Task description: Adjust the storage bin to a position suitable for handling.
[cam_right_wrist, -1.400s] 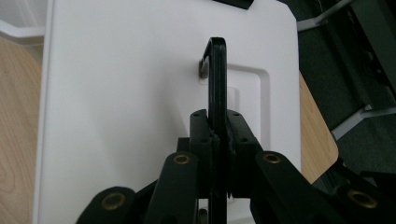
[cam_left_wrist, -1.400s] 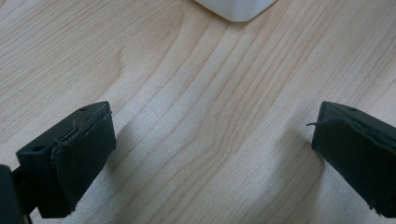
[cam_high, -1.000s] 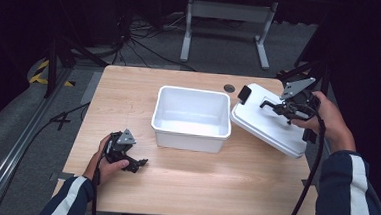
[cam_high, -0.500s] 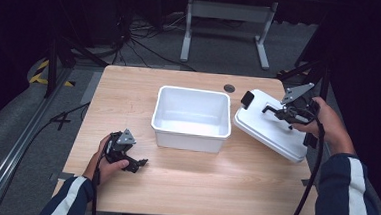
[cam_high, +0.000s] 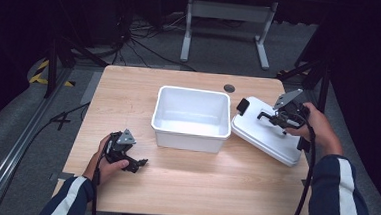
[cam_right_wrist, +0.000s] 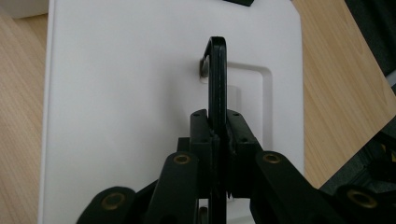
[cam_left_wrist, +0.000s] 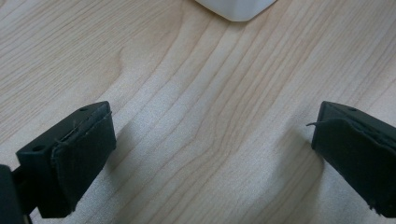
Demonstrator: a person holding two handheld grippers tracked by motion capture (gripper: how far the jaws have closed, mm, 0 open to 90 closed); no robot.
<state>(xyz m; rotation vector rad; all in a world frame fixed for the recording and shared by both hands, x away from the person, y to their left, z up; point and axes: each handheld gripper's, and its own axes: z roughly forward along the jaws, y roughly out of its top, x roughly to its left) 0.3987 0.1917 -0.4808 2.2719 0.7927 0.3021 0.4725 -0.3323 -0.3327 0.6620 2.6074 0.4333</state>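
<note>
A white plastic bin (cam_high: 192,117) stands open and empty near the middle of the wooden table (cam_high: 129,89), and everything else is placed here by reference to it. Just to the right of the bin, its near-left edge close against the bin's right wall, lies the bin's white lid (cam_high: 267,134), which carries a black handle (cam_high: 267,116) on top and a black latch (cam_high: 242,106) at the corner nearest the bin's far right corner. The right gripper (cam_high: 278,119) sits over the lid, held in the person's right hand (cam_high: 317,126); in the right gripper view its jaws are pressed together on the upright black handle (cam_right_wrist: 217,88), which rises from a shallow rectangular recess in the lid (cam_right_wrist: 116,93). In front of the bin and to its left, well apart from it, the left gripper (cam_high: 134,163) rests low on the table in the person's left hand (cam_high: 106,162). In the left gripper view its two black jaws are spread wide with nothing but bare wood (cam_left_wrist: 201,121) between them, and a rounded corner of the bin (cam_left_wrist: 236,8) shows at the top edge.
</note>
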